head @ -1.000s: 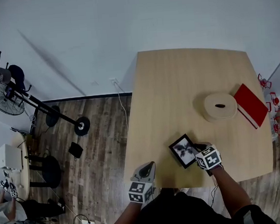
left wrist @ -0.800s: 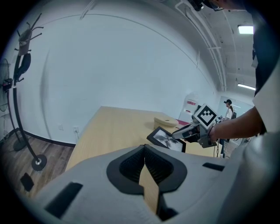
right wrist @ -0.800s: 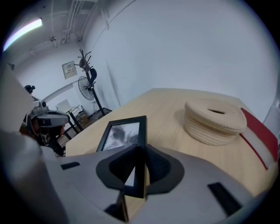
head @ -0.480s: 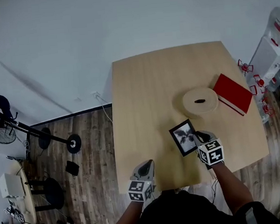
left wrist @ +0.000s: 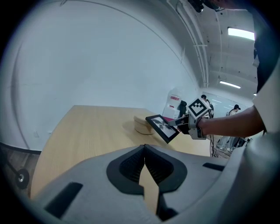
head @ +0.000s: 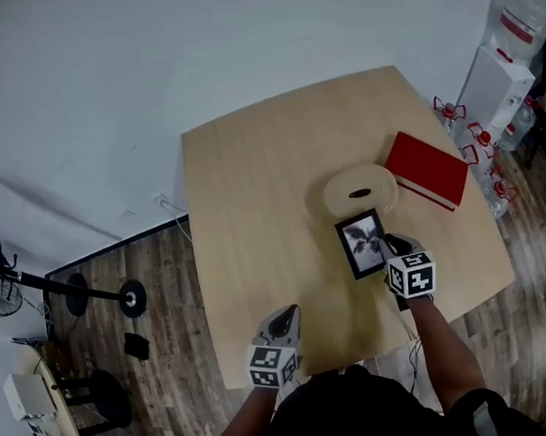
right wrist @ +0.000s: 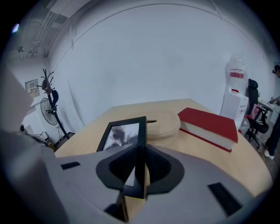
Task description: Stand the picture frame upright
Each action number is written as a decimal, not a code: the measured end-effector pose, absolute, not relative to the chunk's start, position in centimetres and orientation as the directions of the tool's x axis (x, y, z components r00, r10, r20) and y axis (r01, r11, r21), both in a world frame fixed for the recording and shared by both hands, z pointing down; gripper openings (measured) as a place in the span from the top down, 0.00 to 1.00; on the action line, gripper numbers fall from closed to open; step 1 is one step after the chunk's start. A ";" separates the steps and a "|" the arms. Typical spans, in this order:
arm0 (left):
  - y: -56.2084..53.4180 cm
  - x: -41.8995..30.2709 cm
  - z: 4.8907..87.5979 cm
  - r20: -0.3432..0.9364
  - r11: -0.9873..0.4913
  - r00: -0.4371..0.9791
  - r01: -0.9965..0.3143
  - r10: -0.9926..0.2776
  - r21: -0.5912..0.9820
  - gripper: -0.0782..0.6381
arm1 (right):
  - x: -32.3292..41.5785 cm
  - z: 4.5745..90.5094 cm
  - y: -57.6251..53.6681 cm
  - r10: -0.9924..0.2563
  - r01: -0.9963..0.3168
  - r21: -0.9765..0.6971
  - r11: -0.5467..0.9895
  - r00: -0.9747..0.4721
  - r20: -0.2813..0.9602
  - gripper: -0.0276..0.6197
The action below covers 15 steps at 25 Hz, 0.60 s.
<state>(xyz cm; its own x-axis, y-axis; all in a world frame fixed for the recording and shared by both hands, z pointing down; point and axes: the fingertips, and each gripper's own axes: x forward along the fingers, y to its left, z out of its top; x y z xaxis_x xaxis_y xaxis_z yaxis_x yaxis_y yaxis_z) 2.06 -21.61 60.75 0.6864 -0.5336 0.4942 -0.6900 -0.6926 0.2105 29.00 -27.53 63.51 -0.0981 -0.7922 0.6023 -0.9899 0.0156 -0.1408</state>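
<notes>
The picture frame (head: 362, 243), black with a black-and-white photo, is held by its right edge in my right gripper (head: 389, 246), which is shut on it. In the left gripper view the frame (left wrist: 162, 127) hangs tilted above the wooden table (head: 252, 195), close to a round beige disc. In the right gripper view the frame (right wrist: 121, 134) stands edge-on between the pads of the right gripper (right wrist: 137, 169). My left gripper (head: 284, 321) hovers at the table's near edge, shut on nothing; its pads meet at the tips in the left gripper (left wrist: 145, 161) view.
A round beige woven disc (head: 359, 190) lies just beyond the frame, with a red book (head: 426, 169) to its right. A water dispenser (head: 509, 43) and red-tagged items stand off the table's right side. A fan stand (head: 72, 289) is on the floor at the left.
My right gripper has carried the frame away from the near edge toward the beige disc and rolled it. The left gripper has stayed near the front edge.
</notes>
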 end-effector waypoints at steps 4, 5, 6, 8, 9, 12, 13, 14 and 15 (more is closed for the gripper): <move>-21.9 2.3 61.3 0.510 -0.693 0.683 -0.689 -0.523 0.212 0.88 | 30.7 64.5 -27.9 -0.785 -0.991 -0.137 -0.012 -0.075 0.615 0.86; -22.0 2.3 61.4 0.513 -0.693 0.682 -0.689 -0.521 0.212 0.88 | 31.0 64.7 -27.9 -0.783 -0.990 -0.137 -0.017 -0.072 0.618 0.86; -22.2 2.4 61.5 0.516 -0.694 0.682 -0.688 -0.519 0.212 0.88 | 31.2 65.0 -27.9 -0.780 -0.990 -0.138 -0.021 -0.070 0.621 0.86; -22.4 2.6 61.7 0.520 -0.697 0.682 -0.685 -0.514 0.210 0.88 | 31.5 65.7 -27.9 -0.776 -0.989 -0.143 -0.027 -0.070 0.627 0.86; -22.5 2.7 61.7 0.521 -0.700 0.684 -0.683 -0.511 0.210 0.88 | 31.6 66.0 -28.0 -0.773 -0.989 -0.144 -0.028 -0.070 0.630 0.86; -22.9 3.1 61.8 0.522 -0.703 0.684 -0.680 -0.509 0.206 0.88 | 31.6 66.8 -28.1 -0.766 -0.989 -0.145 -0.027 -0.073 0.638 0.86; -23.0 3.1 61.8 0.522 -0.701 0.682 -0.684 -0.513 0.205 0.88 | 31.6 67.1 -28.2 -0.764 -0.989 -0.143 -0.024 -0.074 0.641 0.86; -23.1 3.0 61.7 0.522 -0.697 0.678 -0.688 -0.517 0.203 0.88 | 31.5 67.4 -28.3 -0.762 -0.990 -0.142 -0.021 -0.076 0.644 0.86; -23.0 3.0 61.7 0.523 -0.694 0.676 -0.691 -0.520 0.203 0.88 | 31.5 67.6 -28.3 -0.759 -0.990 -0.140 -0.020 -0.076 0.647 0.86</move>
<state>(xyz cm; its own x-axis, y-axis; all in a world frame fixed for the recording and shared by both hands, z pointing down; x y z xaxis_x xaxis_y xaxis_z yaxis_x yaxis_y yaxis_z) 3.00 -23.03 61.72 0.6757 -0.5196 0.5229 -0.6907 -0.6941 0.2029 31.48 -28.30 67.64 -0.0763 -0.7587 0.6469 -0.9899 -0.0202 -0.1405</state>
